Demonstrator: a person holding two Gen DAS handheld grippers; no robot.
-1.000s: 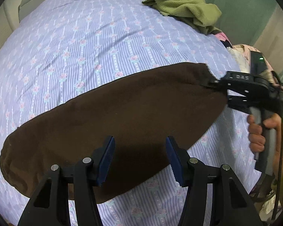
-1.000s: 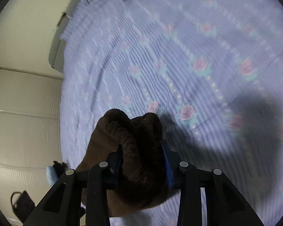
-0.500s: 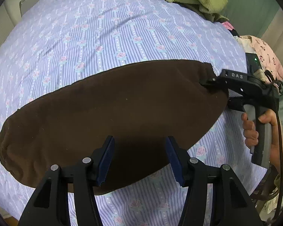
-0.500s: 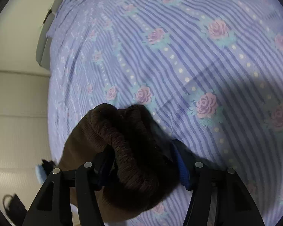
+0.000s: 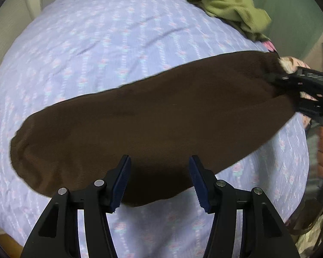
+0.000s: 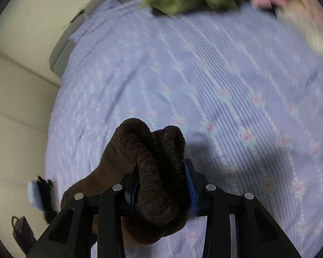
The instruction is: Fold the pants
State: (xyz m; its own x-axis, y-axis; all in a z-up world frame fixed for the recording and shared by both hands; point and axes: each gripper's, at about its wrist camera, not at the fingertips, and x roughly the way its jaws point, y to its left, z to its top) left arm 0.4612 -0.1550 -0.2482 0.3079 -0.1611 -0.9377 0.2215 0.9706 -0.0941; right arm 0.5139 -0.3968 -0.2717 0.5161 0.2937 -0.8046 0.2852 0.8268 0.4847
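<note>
Striped floral bedsheet (image 5: 122, 43) carries brown pants (image 5: 153, 124), right gripper (image 6: 161, 191) pinching their right end to carry it over, left gripper (image 5: 159, 182) spread wide near the middle.

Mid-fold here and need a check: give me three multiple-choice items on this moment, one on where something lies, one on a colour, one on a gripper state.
1. Where is the green garment?
A. at the far end of the bed sheet
B. under the left gripper
C. in the right gripper

2. What colour are the pants?
A. grey
B. dark brown
C. pink

3. How is the left gripper?
A. shut on the pants
B. shut on nothing
C. open above the pants

Key: 1 A, it lies bunched far beyond the pants. 2 B, both views show brown knit. 3 C, its pads stand apart; only the right gripper clamps cloth.
</note>
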